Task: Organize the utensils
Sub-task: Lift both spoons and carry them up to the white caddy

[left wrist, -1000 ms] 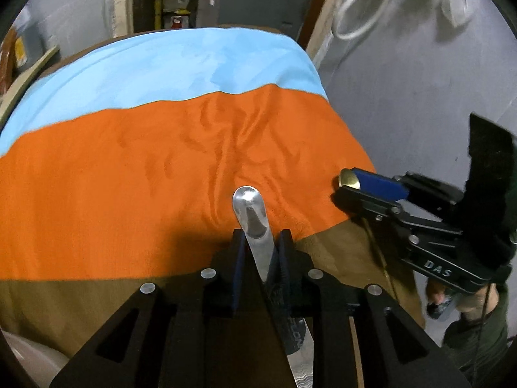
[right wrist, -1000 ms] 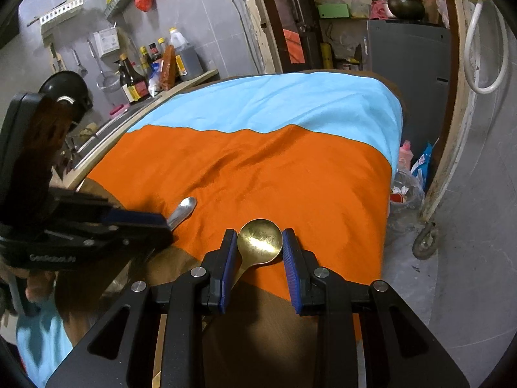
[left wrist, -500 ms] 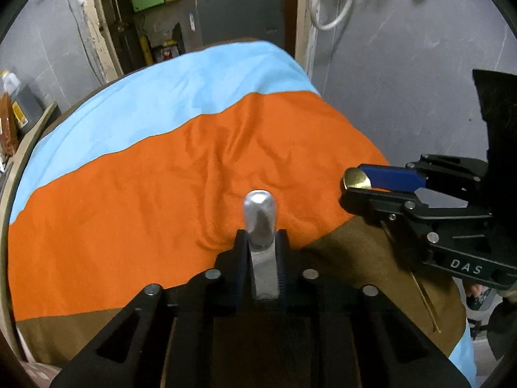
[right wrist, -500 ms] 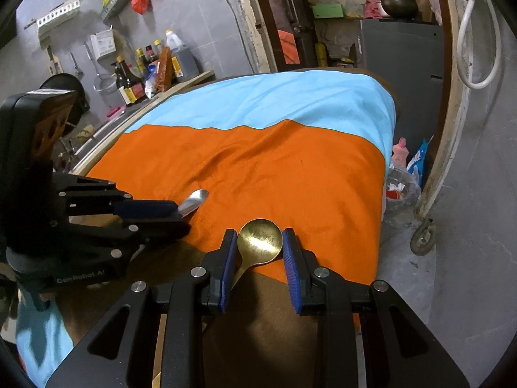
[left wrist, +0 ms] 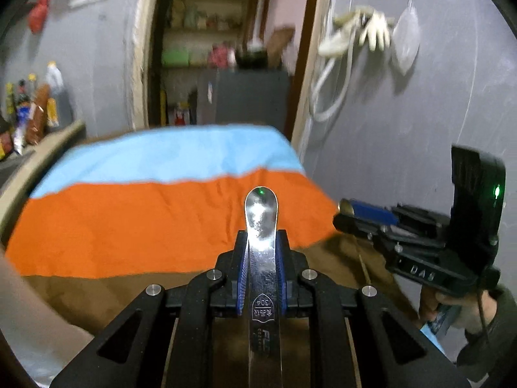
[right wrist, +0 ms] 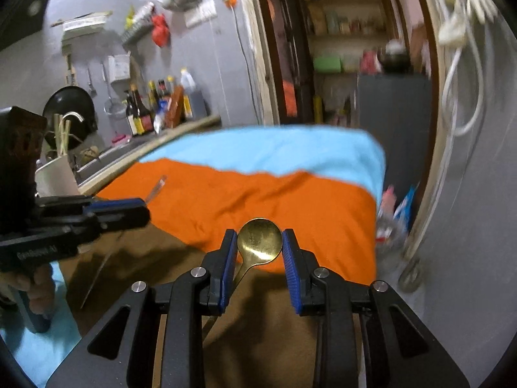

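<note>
My left gripper (left wrist: 261, 242) is shut on a steel utensil handle (left wrist: 261, 216) stamped 304, whose rounded end sticks forward above the cloth. My right gripper (right wrist: 259, 242) is shut on a gold spoon (right wrist: 259, 241), with the bowl between the blue pads and the handle running back underneath. Both are held in the air over the near brown band of the striped cloth (left wrist: 145, 220). The right gripper shows at the right of the left wrist view (left wrist: 349, 213). The left gripper shows at the left of the right wrist view (right wrist: 142, 207), the steel tip (right wrist: 156, 187) poking out.
The table is covered by a cloth in blue, orange and brown bands (right wrist: 274, 194). A counter with bottles (right wrist: 158, 106), a black pan (right wrist: 69, 113) and a white holder with chopsticks (right wrist: 56, 174) stands at the left. A doorway with a grey cabinet (right wrist: 391, 103) lies beyond.
Both grippers have lifted and tilted up, so more of the wall and doorway shows. The steel utensil has turned flat side up in the left gripper. The grips have not changed.
</note>
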`<state>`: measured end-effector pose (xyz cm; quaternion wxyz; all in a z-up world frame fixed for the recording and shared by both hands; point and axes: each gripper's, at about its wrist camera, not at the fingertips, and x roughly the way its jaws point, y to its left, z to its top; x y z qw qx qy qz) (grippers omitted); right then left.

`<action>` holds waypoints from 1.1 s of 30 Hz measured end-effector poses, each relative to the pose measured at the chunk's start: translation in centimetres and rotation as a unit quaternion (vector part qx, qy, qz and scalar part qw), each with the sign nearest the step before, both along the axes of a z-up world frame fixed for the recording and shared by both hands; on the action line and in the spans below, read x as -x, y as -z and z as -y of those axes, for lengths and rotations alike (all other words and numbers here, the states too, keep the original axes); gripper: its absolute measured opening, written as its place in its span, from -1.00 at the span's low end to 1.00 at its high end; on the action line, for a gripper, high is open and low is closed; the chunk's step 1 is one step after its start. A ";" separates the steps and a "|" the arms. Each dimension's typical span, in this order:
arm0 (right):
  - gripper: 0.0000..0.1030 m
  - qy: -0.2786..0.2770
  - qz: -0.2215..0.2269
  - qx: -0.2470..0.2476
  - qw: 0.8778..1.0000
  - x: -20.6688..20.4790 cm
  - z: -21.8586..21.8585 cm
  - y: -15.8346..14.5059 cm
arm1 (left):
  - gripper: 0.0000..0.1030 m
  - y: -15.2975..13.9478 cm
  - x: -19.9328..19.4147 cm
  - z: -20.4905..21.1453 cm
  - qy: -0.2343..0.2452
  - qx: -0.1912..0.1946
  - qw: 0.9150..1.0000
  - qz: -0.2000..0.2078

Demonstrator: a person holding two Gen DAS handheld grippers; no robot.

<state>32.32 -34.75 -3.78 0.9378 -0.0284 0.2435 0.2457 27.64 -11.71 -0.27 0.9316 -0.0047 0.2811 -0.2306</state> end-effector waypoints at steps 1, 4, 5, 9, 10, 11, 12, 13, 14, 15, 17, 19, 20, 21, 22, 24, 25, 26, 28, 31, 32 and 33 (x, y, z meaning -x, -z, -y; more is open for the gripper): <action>-0.50 0.004 0.015 0.001 1.000 0.5 0.0 -0.4 | -0.76 -0.6 0.8 -0.4 -0.007 0.009 1.000 0.023; -0.50 0.010 0.051 -0.009 0.999 1.7 -0.1 -1.5 | -0.76 -1.6 2.2 -0.8 -0.017 0.025 0.998 0.063; -0.50 0.011 0.061 -0.017 0.998 2.1 -0.1 -1.9 | -0.76 -1.8 2.5 -0.9 -0.019 0.029 0.997 0.074; -0.50 0.014 0.085 -0.042 0.995 3.2 -0.6 -3.2 | -0.76 -2.8 3.7 -1.2 -0.033 0.043 0.991 0.122; -0.50 0.014 0.091 -0.046 0.995 3.5 -0.8 -3.4 | -0.76 -2.7 3.7 -1.2 -0.035 0.048 0.990 0.126; -0.50 0.014 0.095 -0.048 0.994 3.6 -0.9 -3.5 | -0.76 -2.8 3.9 -1.3 -0.038 0.052 0.989 0.131; -0.50 0.013 0.101 -0.051 0.994 3.9 -1.1 -3.7 | -0.76 -2.9 4.1 -1.5 -0.040 0.053 0.989 0.135; -0.50 0.012 0.108 -0.055 0.993 4.2 -1.4 -3.9 | -0.76 -3.1 4.4 -1.6 -0.042 0.055 0.988 0.141; -0.50 0.011 0.115 -0.057 0.992 4.4 -1.6 -4.1 | -0.76 -3.4 4.8 -1.8 -0.044 0.059 0.986 0.147; -0.50 0.010 0.123 -0.057 0.991 4.7 -1.8 -4.4 | -0.76 -3.6 5.2 -2.1 -0.045 0.061 0.985 0.152; -0.50 0.009 0.139 -0.057 0.989 5.3 -2.2 -4.9 | -0.76 -4.3 6.1 -2.7 -0.049 0.065 0.983 0.162; -0.50 0.007 0.159 -0.054 0.986 5.8 -2.9 -5.8 | -0.76 -5.2 6.7 -3.5 -0.053 0.071 0.981 0.171; -0.50 0.006 0.167 -0.052 0.985 6.1 -3.2 -6.1 | -0.76 -5.7 6.9 -3.8 -0.056 0.072 0.980 0.176; -0.50 0.005 0.176 -0.050 0.983 6.4 -3.6 -6.5 | -0.76 -6.1 7.2 -4.1 -0.059 0.073 0.979 0.181; -0.50 0.004 0.186 -0.049 0.981 6.8 -4.0 -7.0 | -0.76 -6.5 7.5 -4.5 -0.060 0.074 0.978 0.185; -0.50 0.000 0.201 -0.049 0.978 7.4 -4.8 -8.0 | -0.76 -7.3 8.1 -5.1 -0.064 0.077 0.976 0.194; -0.50 -0.002 0.206 -0.051 0.977 7.6 -4.9 -8.3 | -0.76 -7.8 8.4 -5.5 -0.066 0.077 0.975 0.199; -0.50 -0.005 0.213 -0.055 0.975 8.0 -5.2 -8.9 | -0.76 -8.3 8.8 -5.8 -0.068 0.078 0.973 0.205; -0.50 -0.011 0.224 -0.059 0.973 8.5 -5.9 -9.8 | -0.76 -9.4 9.5 -6.7 -0.071 0.078 0.971 0.215; -0.50 -0.024 0.240 -0.064 0.968 9.1 -7.4 -11.3 | -0.76 -11.0 10.3 -8.2 -0.078 0.080 0.969 0.222; -0.50 -0.029 0.246 -0.068 0.967 9.2 -8.1 -11.8 | -0.76 -11.3 10.4 -8.8 -0.079 0.082 0.968 0.223; -0.50 -0.033 0.250 -0.071 0.965 9.3 -8.6 -12.1 | -0.76 -12.0 10.6 -9.6 -0.082 0.085 0.967 0.224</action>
